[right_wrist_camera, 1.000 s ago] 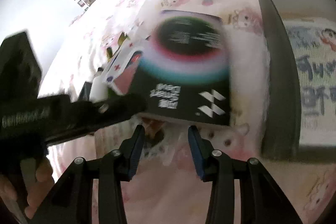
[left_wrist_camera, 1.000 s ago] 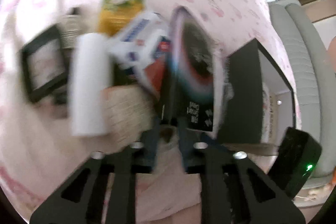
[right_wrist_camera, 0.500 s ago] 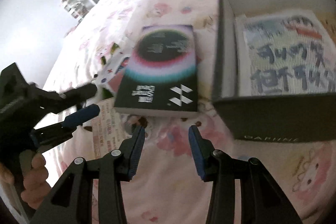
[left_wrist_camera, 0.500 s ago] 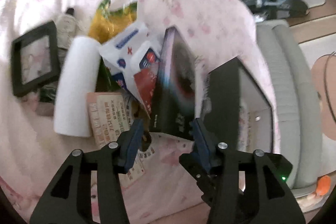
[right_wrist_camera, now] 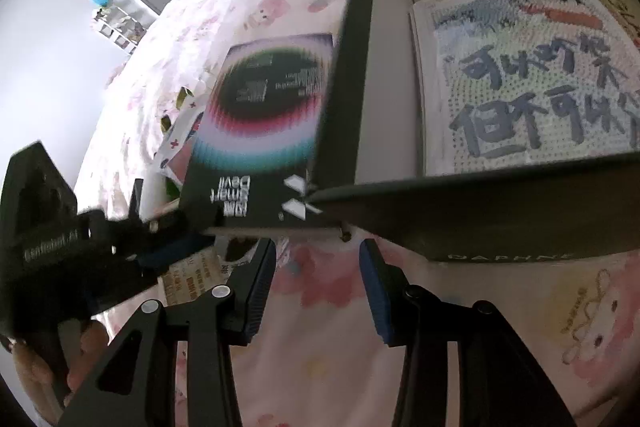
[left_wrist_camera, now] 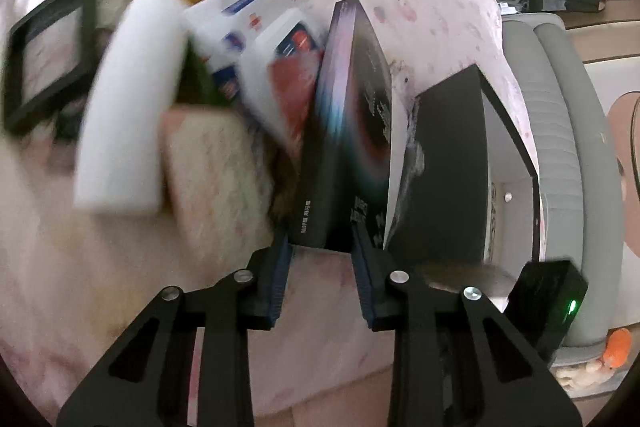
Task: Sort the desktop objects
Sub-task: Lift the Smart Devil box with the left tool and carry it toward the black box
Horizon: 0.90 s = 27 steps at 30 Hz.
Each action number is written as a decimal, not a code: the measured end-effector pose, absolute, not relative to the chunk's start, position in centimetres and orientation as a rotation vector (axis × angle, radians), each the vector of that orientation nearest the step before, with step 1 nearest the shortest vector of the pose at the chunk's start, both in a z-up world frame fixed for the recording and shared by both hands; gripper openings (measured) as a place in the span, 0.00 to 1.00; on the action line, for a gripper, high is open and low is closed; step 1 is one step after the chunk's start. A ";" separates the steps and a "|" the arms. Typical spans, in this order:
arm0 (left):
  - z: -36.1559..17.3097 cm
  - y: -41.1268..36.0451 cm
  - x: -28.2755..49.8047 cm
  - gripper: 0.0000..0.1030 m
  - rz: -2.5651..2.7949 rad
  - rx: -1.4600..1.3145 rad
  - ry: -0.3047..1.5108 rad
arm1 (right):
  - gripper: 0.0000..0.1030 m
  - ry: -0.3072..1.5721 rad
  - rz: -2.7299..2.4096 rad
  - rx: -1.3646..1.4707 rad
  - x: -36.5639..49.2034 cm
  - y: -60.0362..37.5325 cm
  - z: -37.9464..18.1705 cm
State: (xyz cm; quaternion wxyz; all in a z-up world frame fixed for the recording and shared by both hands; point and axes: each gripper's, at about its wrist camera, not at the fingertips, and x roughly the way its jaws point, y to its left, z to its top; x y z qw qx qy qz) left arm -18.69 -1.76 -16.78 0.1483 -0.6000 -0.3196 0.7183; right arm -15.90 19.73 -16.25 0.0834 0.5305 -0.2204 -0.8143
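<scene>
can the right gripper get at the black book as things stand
Probably yes: the right gripper is open, facing the black book across bare bedsheet. The left gripper already grips its near left corner, leaving the right part free.

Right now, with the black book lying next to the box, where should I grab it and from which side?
Take the book by its near short edge, the bare one facing both tools, coming in level from this side. Its far side abuts the box and the packets crowd the other. The left tool already straddles that edge; the right tool is open and empty.
</scene>
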 end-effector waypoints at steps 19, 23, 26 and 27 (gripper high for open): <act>-16.1 -1.0 -16.2 0.34 2.308 -1.685 -0.733 | 0.38 -0.663 -2.335 1.584 -15.3 19.1 -17.5; -16.1 -0.5 -14.9 0.33 2.257 -1.713 -0.680 | 0.40 -0.621 -2.290 1.558 -14.8 18.0 -16.9; -16.0 -1.1 -14.0 0.31 2.213 -1.694 -0.758 | 0.40 -0.552 -2.321 1.538 -14.0 17.6 -16.1; -15.8 -1.5 -14.1 0.31 2.231 -1.680 -0.777 | 0.40 -0.557 -2.325 1.531 -13.8 17.8 -15.9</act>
